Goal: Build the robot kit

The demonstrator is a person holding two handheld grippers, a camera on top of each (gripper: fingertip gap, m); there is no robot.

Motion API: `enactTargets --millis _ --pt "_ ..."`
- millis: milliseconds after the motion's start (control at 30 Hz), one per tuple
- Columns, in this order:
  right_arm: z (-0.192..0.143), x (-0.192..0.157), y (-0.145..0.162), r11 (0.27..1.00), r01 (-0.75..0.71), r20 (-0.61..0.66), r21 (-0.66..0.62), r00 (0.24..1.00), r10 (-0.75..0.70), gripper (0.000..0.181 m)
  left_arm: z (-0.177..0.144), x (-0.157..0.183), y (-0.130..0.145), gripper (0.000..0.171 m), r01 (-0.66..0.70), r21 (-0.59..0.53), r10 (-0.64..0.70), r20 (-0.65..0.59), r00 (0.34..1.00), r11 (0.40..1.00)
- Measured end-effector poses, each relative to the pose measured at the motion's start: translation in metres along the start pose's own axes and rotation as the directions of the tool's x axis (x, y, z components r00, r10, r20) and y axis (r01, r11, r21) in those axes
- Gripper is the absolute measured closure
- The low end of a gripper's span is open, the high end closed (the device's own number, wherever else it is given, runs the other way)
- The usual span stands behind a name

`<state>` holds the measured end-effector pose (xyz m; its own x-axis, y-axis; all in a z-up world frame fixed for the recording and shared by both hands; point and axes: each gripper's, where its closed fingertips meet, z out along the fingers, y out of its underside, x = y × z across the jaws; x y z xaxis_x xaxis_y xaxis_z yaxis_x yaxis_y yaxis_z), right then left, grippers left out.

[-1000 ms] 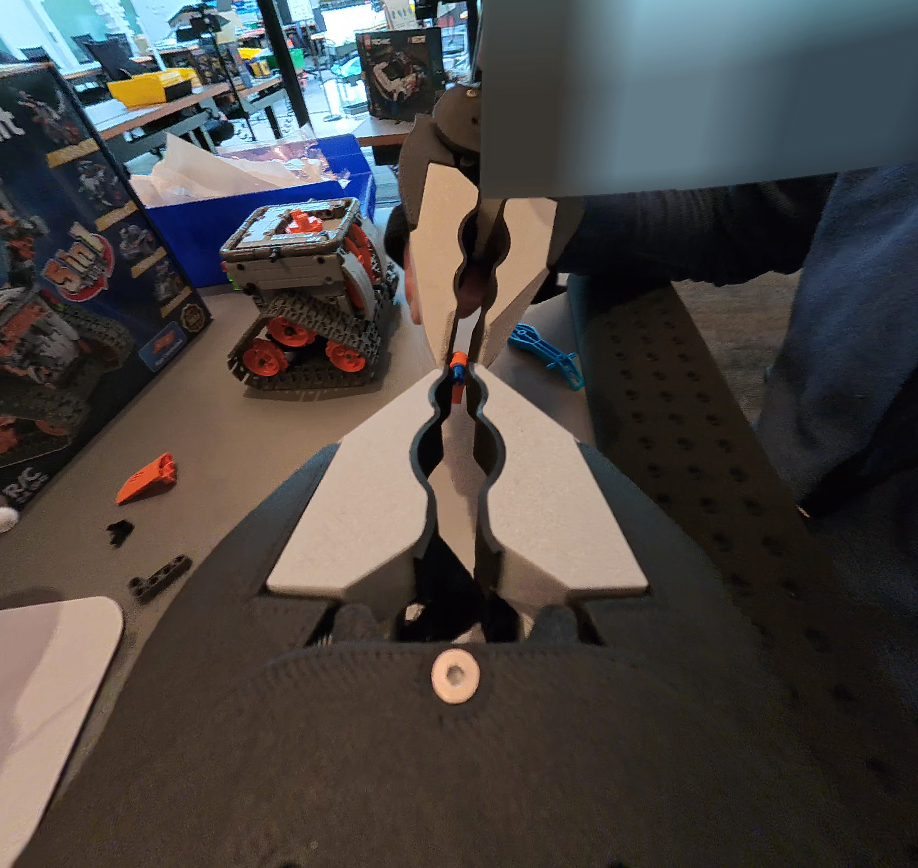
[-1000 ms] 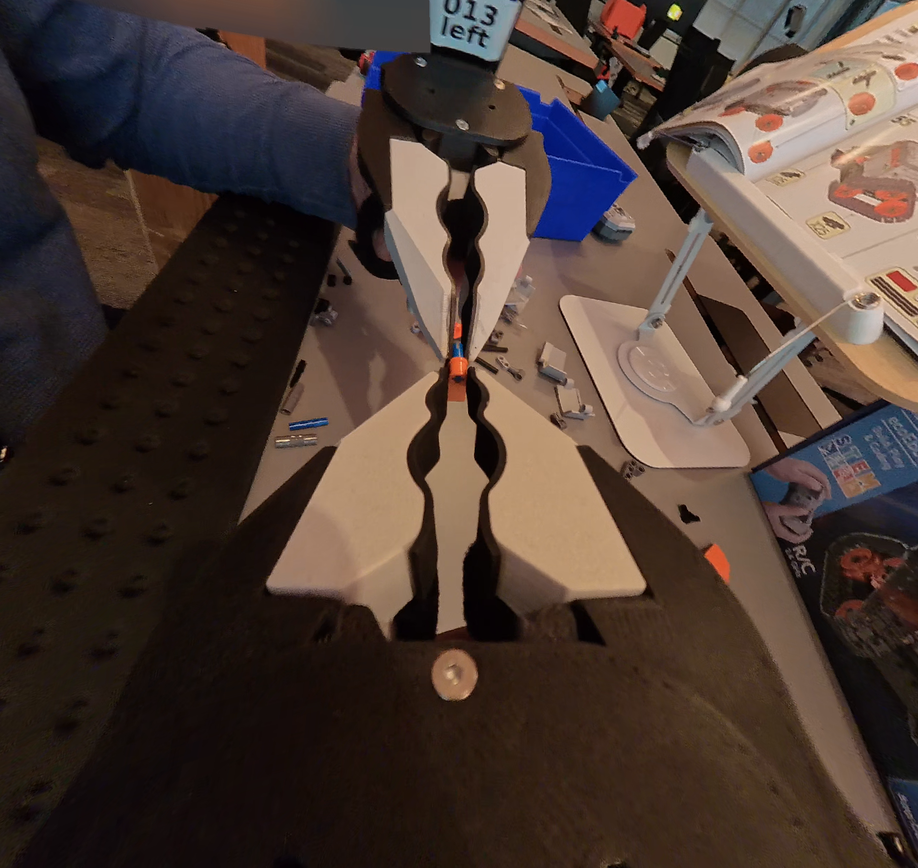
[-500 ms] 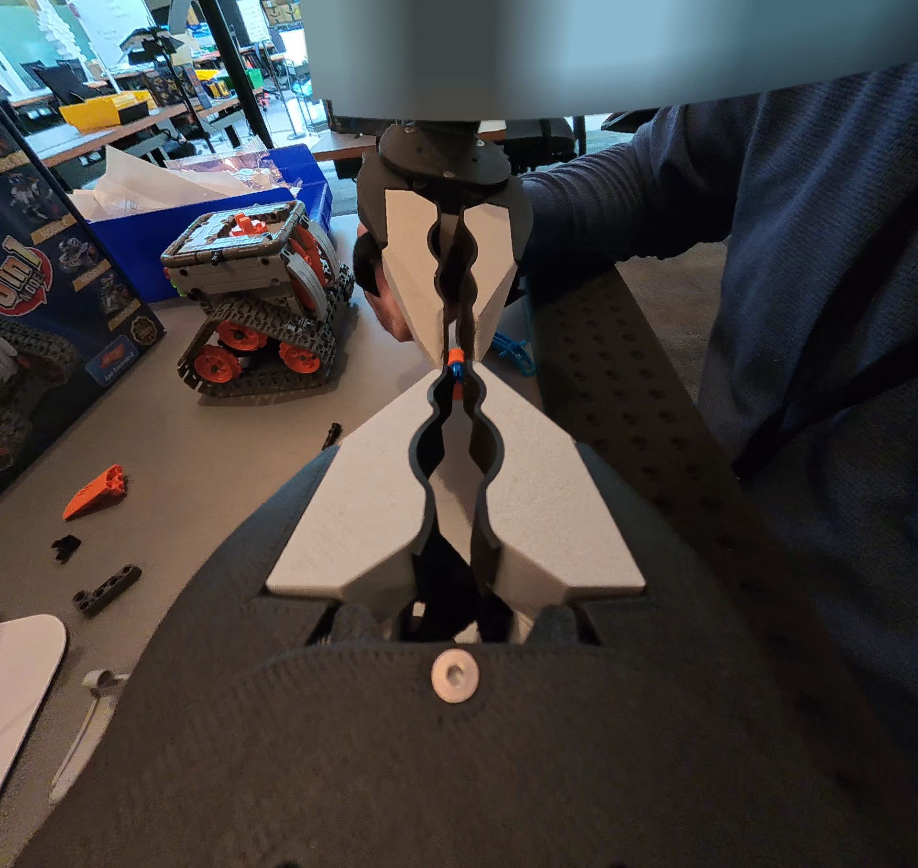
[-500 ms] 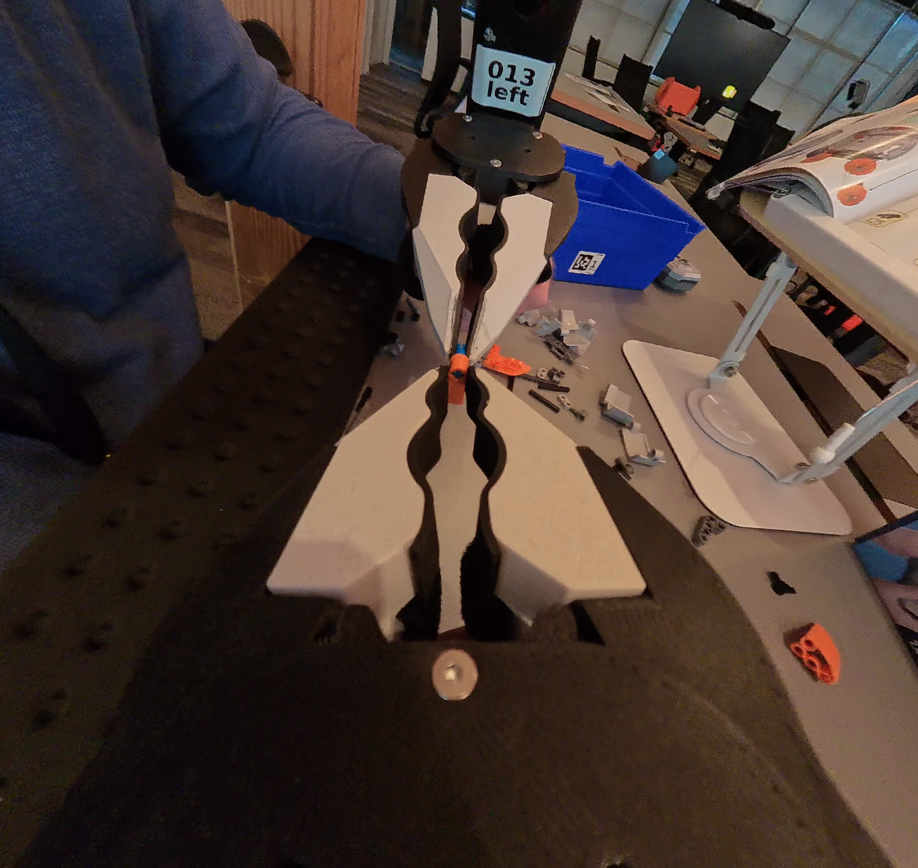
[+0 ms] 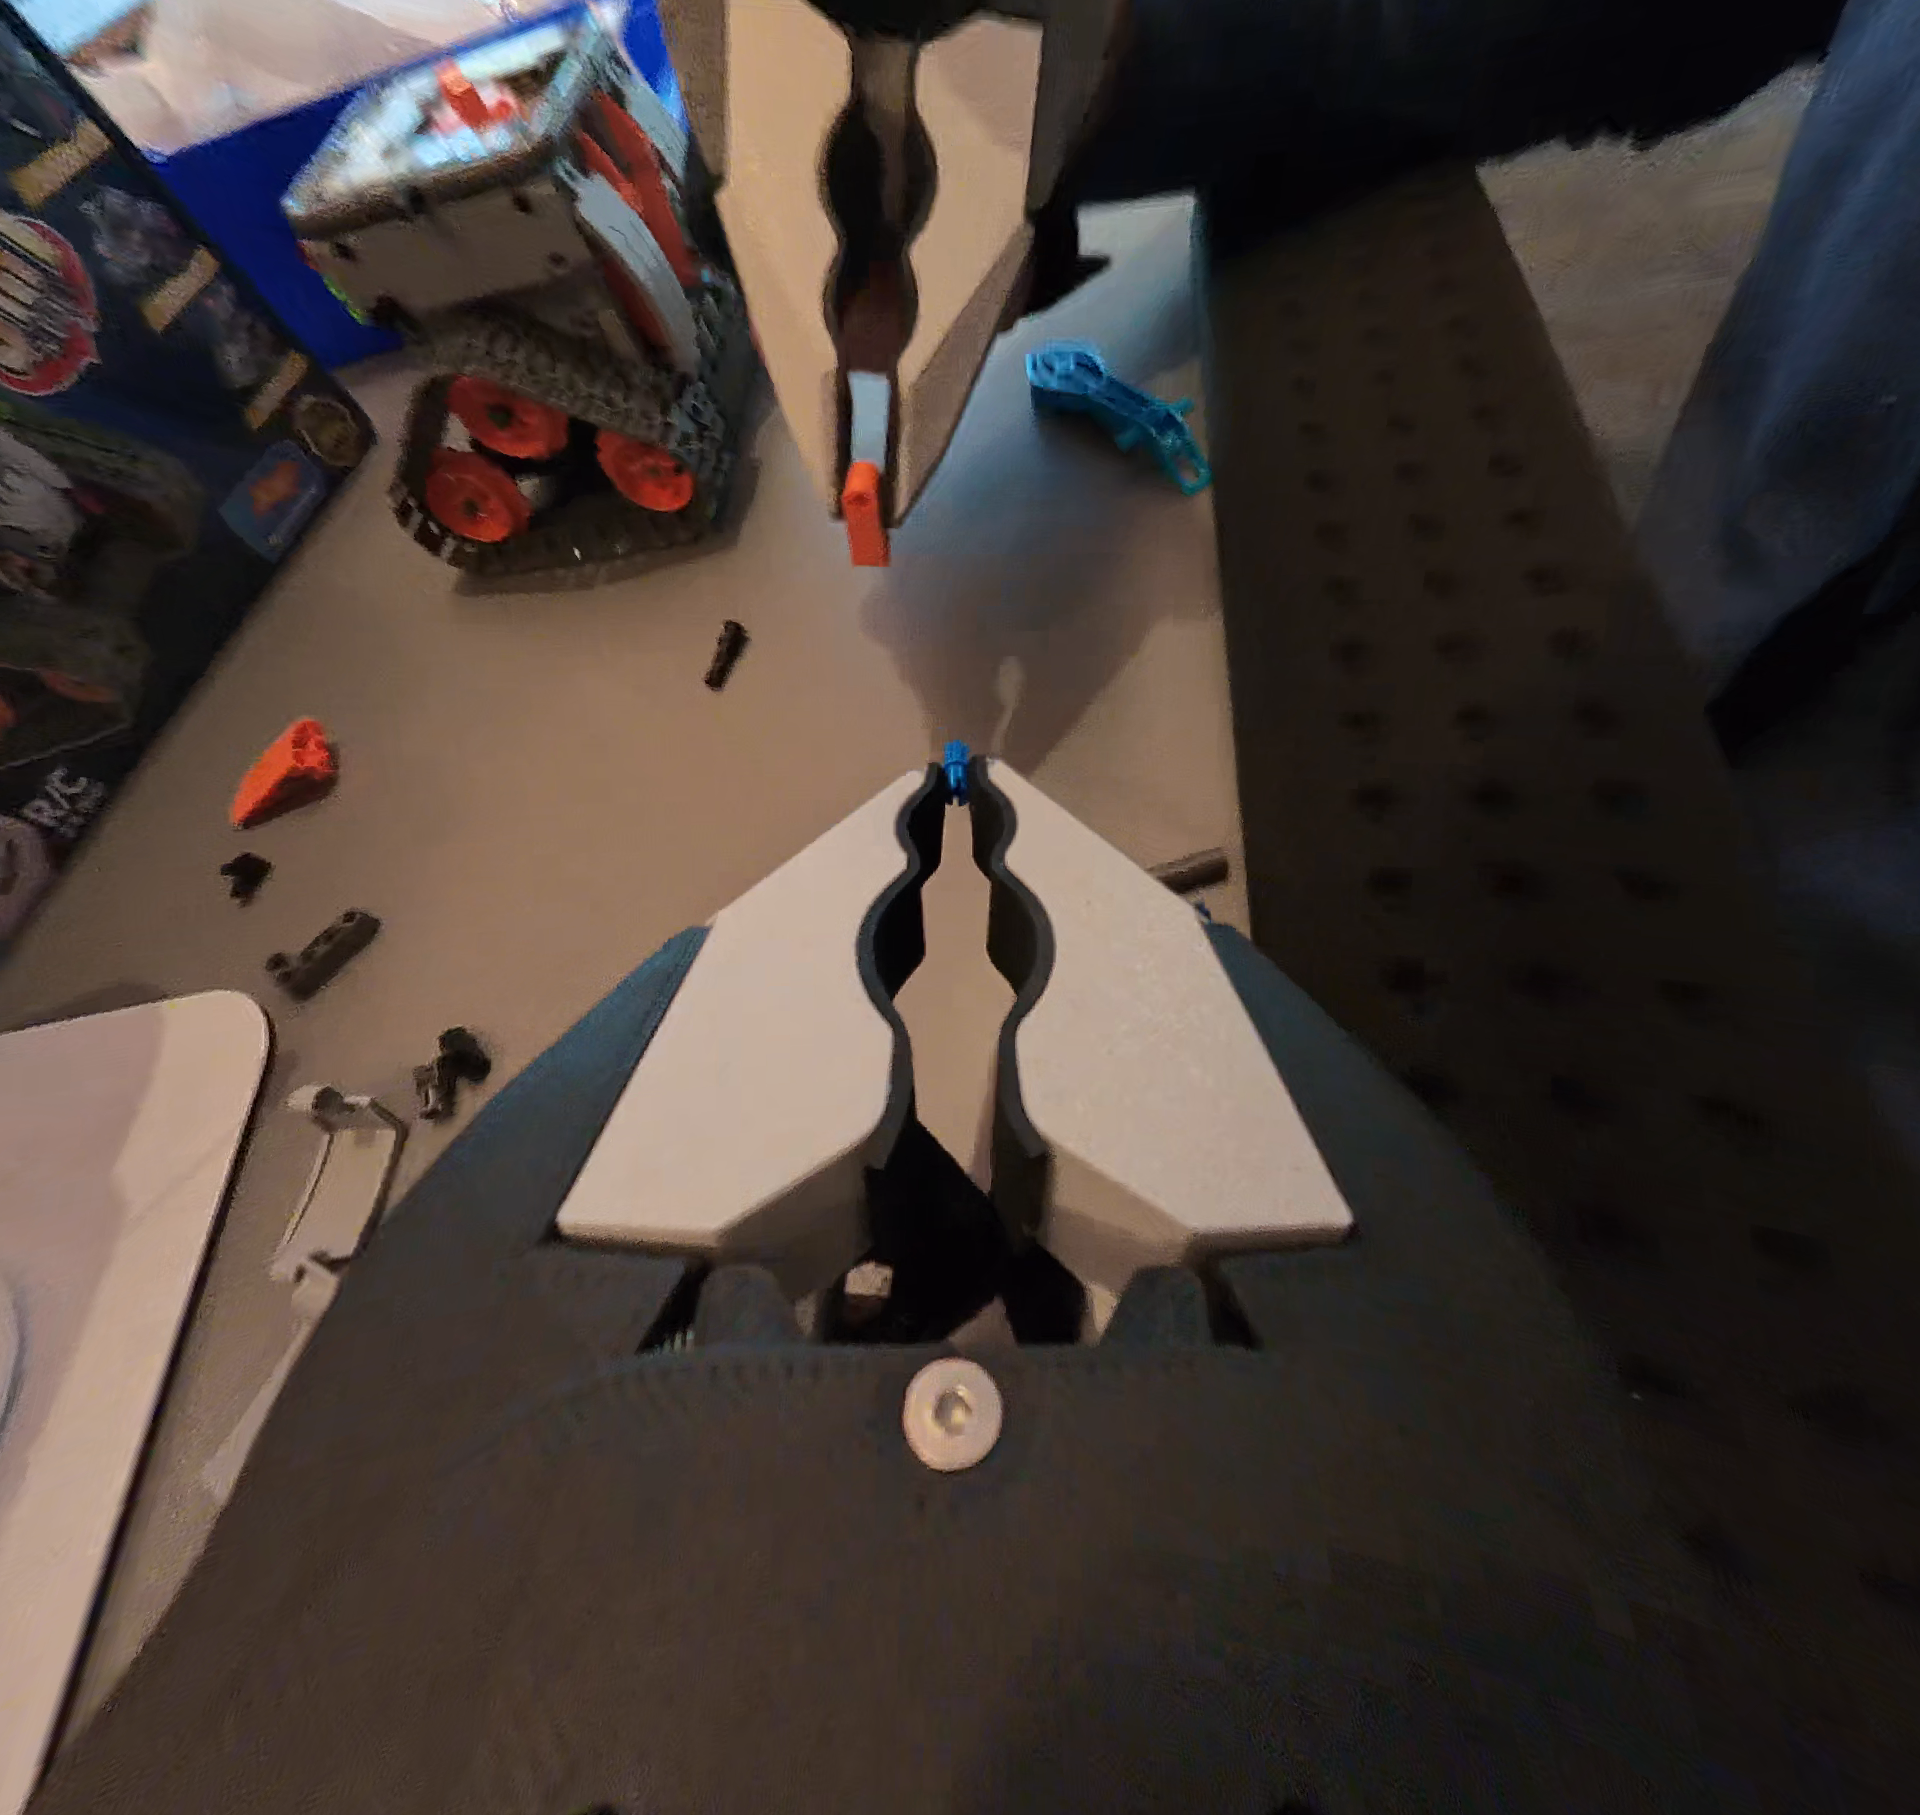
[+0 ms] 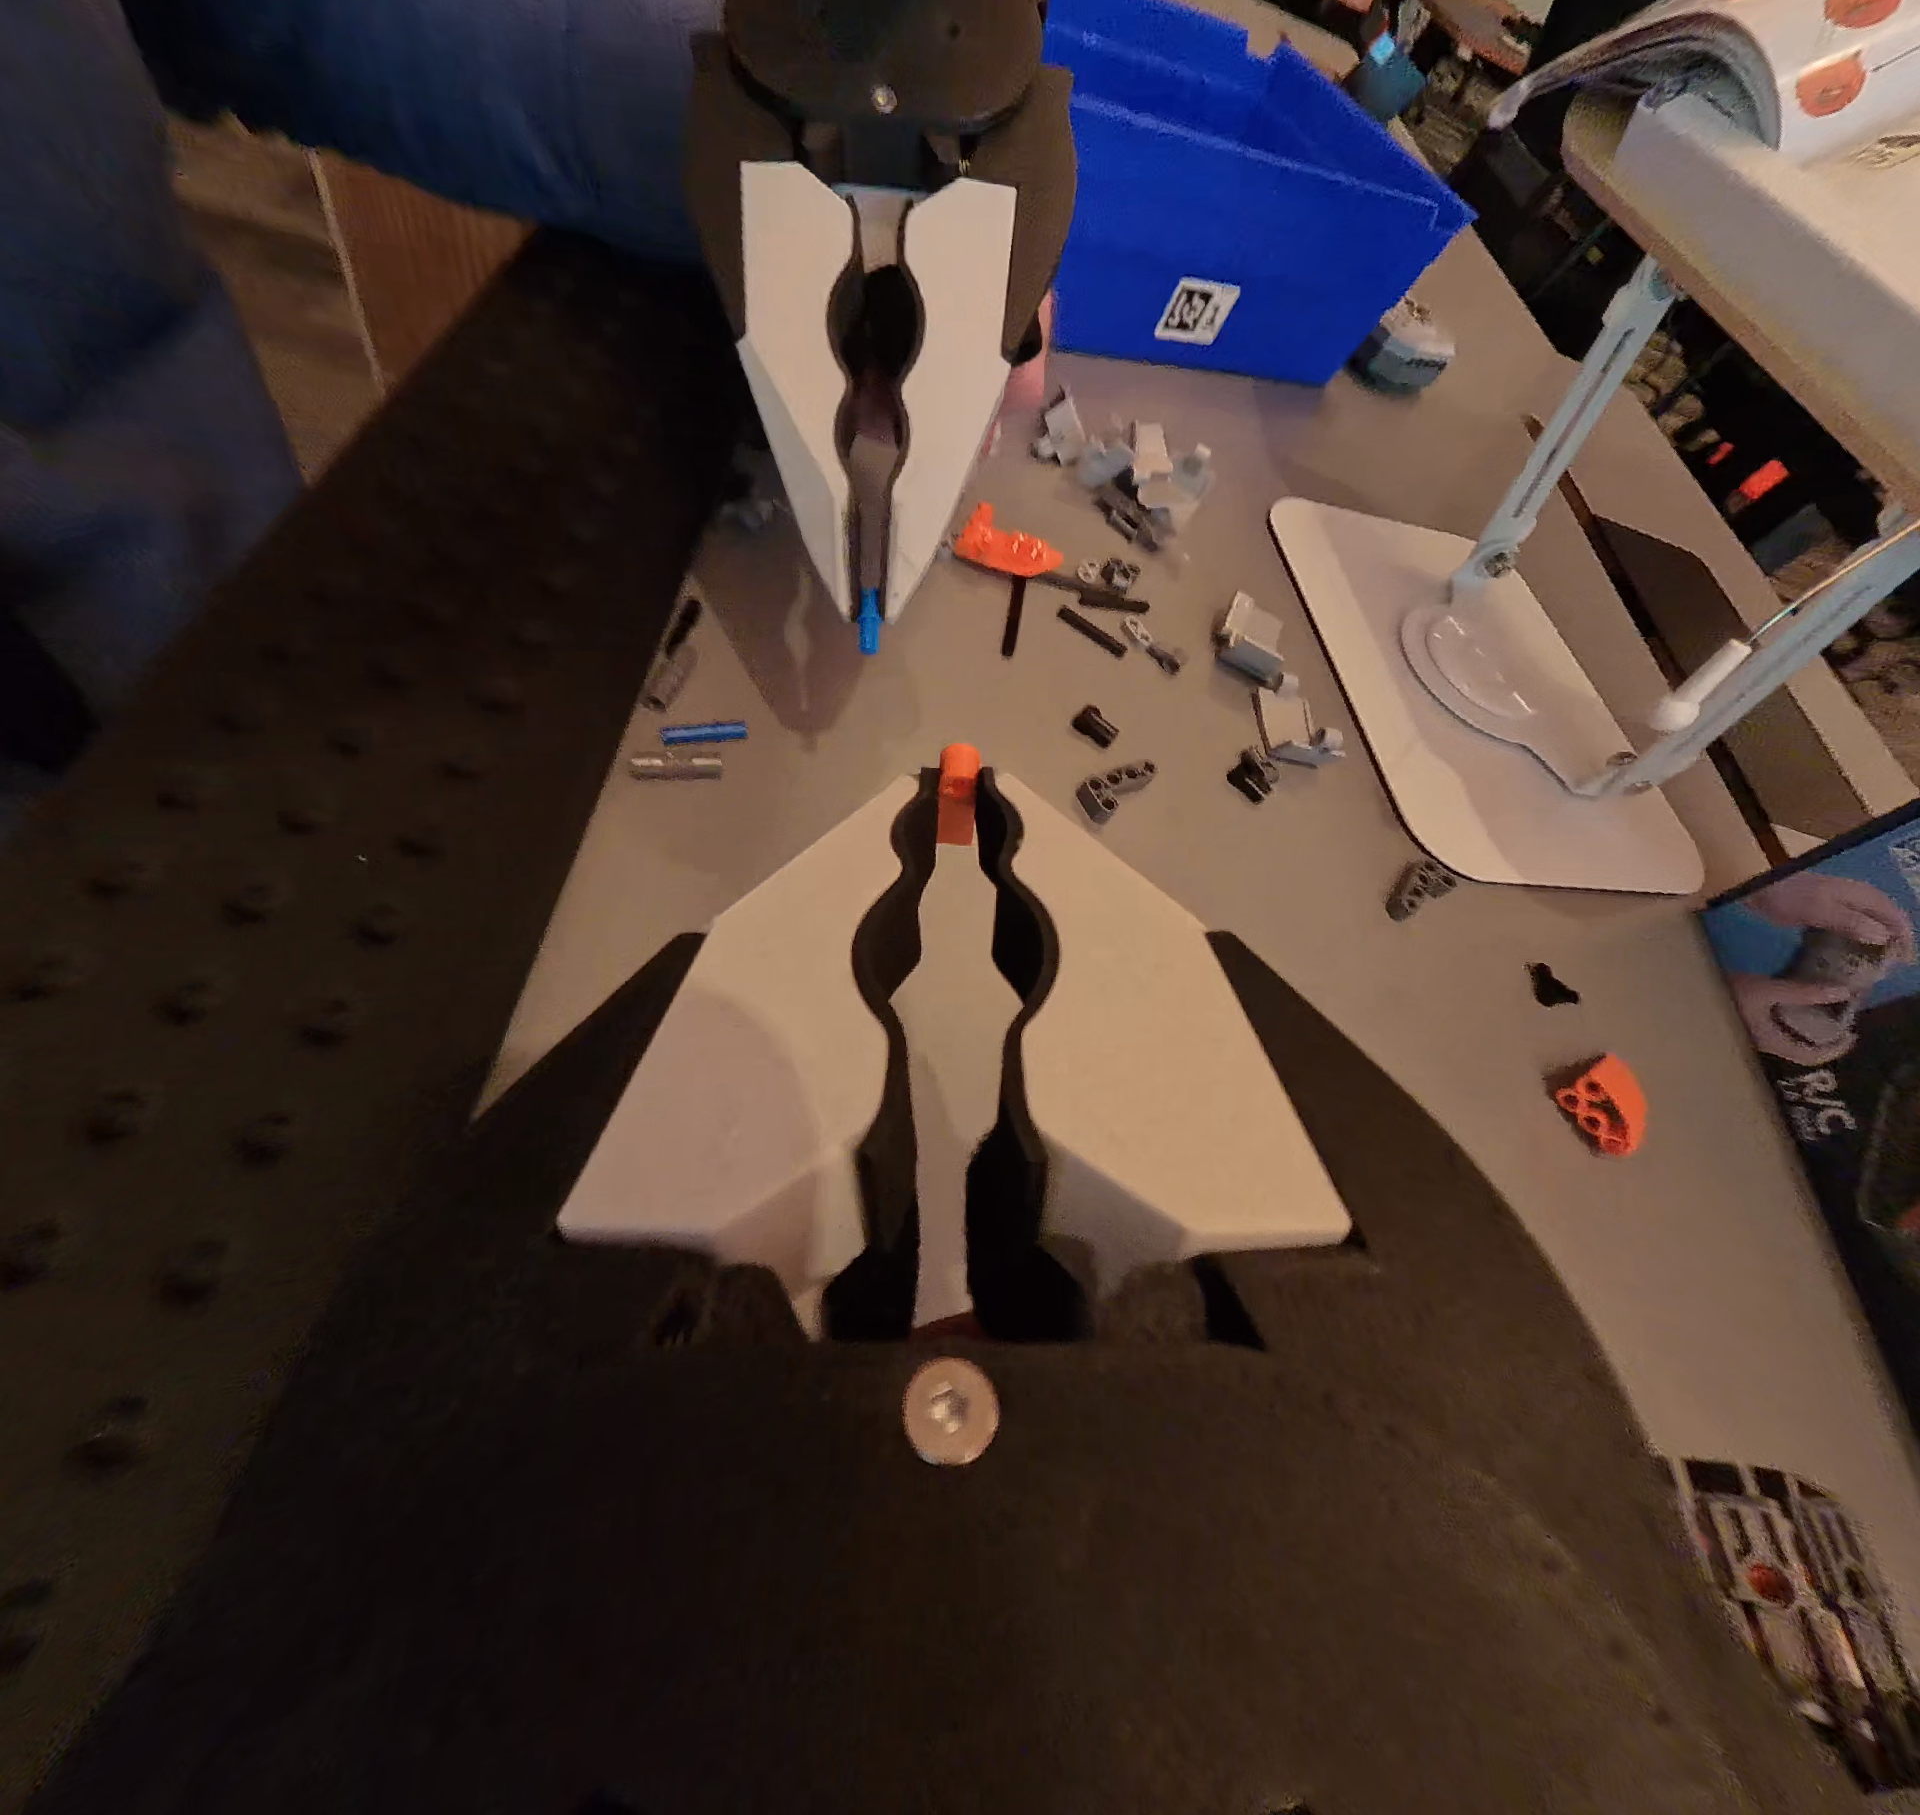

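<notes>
While the left claw (image 5: 958, 778) pinches a blue pin (image 5: 955, 770) and the right claw (image 6: 958, 786) an orange piece (image 6: 956, 791) apart above the table (image 5: 582, 726), either shallow grip might slip.

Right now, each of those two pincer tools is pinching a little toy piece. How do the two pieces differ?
The blue pin in the left gripper is thin, with ridged ends; the orange piece in the right gripper is thicker and blockier. The blue pin barely pokes past its fingertips; the orange piece sticks out more. Both are small plastic building parts, held above the grey table, apart from each other.
</notes>
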<state>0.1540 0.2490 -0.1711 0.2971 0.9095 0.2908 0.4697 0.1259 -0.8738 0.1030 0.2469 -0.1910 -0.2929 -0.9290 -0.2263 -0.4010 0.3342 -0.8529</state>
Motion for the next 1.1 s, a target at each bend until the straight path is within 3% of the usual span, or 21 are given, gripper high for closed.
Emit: enactTargets --millis 133,233,333,433,500,567,633,733,900,1100 --pt "0.009 -0.001 0.016 0.993 0.071 -0.03 -0.093 0.997 -0.074 0.177 0.016 -0.001 0.044 0.157 -0.122 -0.251 0.142 0.063 0.988 0.96" --pt "0.015 -0.003 0.025 0.989 0.07 -0.022 -0.127 0.997 -0.074 0.177 0.018 -0.006 0.058 0.152 -0.132 -0.325 0.171 0.095 0.981 0.937" --pt "0.019 -0.002 0.025 0.993 0.033 -0.021 -0.113 0.999 -0.036 0.177 0.016 -0.014 0.059 0.147 -0.126 -0.331 0.179 0.134 0.975 0.935" --pt "0.019 0.005 0.017 0.998 -0.026 -0.038 -0.053 0.999 0.024 0.177 0.015 -0.026 0.043 0.144 -0.103 -0.268 0.16 0.201 0.967 0.958" --pt "0.016 0.008 0.002 0.994 -0.104 -0.021 0.035 0.994 0.105 0.176 0.016 -0.03 0.021 0.143 -0.061 -0.165 0.097 0.223 0.97 0.984" --pt "0.01 0.011 -0.013 0.977 -0.178 0.011 0.116 0.984 0.178 0.176 0.019 -0.028 -0.002 0.143 0.005 -0.039 0.002 0.193 0.981 0.999" --pt "0.005 0.014 -0.024 0.956 -0.228 0.042 0.182 0.974 0.224 0.176 0.023 -0.018 -0.024 0.14 0.107 0.083 -0.114 0.078 0.99 0.991" --pt "0.0 0.018 -0.025 0.94 -0.273 0.059 0.204 0.962 0.267 0.176 0.026 -0.02 -0.034 0.139 0.163 0.122 -0.169 0.042 0.985 0.979" --pt "0.006 0.016 0.005 0.952 -0.307 0.045 0.023 0.951 0.305 0.176 0.028 -0.031 -0.013 0.142 0.142 0.037 -0.145 0.11 0.983 0.989" --pt "0.016 -0.001 0.045 0.948 -0.115 0.034 -0.298 0.991 0.131 0.177 0.032 -0.038 0.015 0.144 0.121 -0.1 -0.106 0.15 0.983 0.988"
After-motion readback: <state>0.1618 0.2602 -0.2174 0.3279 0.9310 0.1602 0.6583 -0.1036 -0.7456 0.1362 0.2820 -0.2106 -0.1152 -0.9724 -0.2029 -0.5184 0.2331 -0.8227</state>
